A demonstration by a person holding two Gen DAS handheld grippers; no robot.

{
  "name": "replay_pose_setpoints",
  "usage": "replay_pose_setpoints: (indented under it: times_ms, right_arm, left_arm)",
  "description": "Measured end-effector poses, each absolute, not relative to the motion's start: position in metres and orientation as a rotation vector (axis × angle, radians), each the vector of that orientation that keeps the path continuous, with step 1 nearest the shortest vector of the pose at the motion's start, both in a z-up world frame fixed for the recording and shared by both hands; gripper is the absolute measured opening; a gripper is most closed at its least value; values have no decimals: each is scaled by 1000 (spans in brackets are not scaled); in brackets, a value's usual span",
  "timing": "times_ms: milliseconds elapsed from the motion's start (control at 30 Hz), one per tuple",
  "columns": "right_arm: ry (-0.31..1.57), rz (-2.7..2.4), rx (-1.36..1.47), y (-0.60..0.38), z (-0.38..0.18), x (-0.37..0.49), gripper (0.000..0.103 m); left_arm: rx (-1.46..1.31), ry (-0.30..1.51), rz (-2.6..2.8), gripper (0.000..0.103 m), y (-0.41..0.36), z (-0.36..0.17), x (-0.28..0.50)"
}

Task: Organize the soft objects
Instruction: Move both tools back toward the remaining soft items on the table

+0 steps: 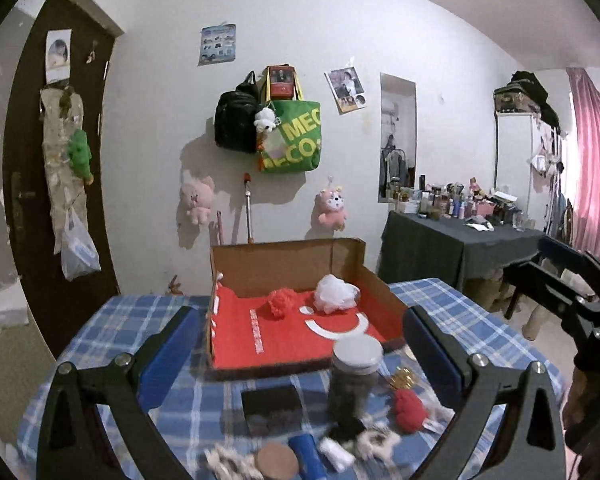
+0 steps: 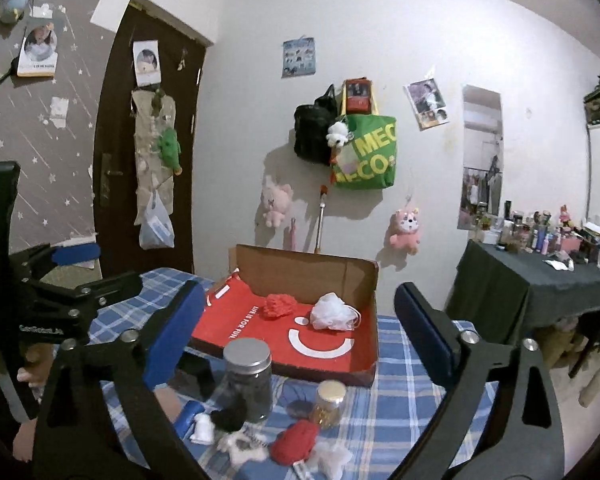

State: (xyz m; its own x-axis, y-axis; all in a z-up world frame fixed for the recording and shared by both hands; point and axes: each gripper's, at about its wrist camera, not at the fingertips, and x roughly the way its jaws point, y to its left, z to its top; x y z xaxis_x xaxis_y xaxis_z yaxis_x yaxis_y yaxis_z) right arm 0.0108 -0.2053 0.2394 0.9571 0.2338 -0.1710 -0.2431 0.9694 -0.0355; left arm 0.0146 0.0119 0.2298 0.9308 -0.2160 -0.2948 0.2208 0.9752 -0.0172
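Both tongs, left (image 1: 300, 344) and right (image 2: 300, 330), open, empty. Risk: reaching for red ball (image 2: 294, 440) may topple jar (image 2: 247, 378).

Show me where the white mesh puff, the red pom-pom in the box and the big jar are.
white mesh puff (image 2: 332, 312): right wrist view, its middle.
red pom-pom (image 2: 278, 305): right wrist view, its middle.
big jar (image 2: 247, 354): right wrist view, its silver lid.

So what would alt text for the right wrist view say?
An open right gripper points over a checked table at a red-lined cardboard box holding a red puff and a white puff; jars and small soft items lie nearer.
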Motion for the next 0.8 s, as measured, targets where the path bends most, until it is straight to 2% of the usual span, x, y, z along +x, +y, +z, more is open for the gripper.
replay_pose_setpoints:
  times_ms: [367, 800]
  right_arm:
    - [165, 138, -44, -195, 176, -42, 98]
    - [317, 63, -15, -196, 96, -19, 98]
  left_arm:
    - [-42, 328, -168, 103, 11, 158, -22]
    - [-33, 459, -120, 103, 7, 89, -6]
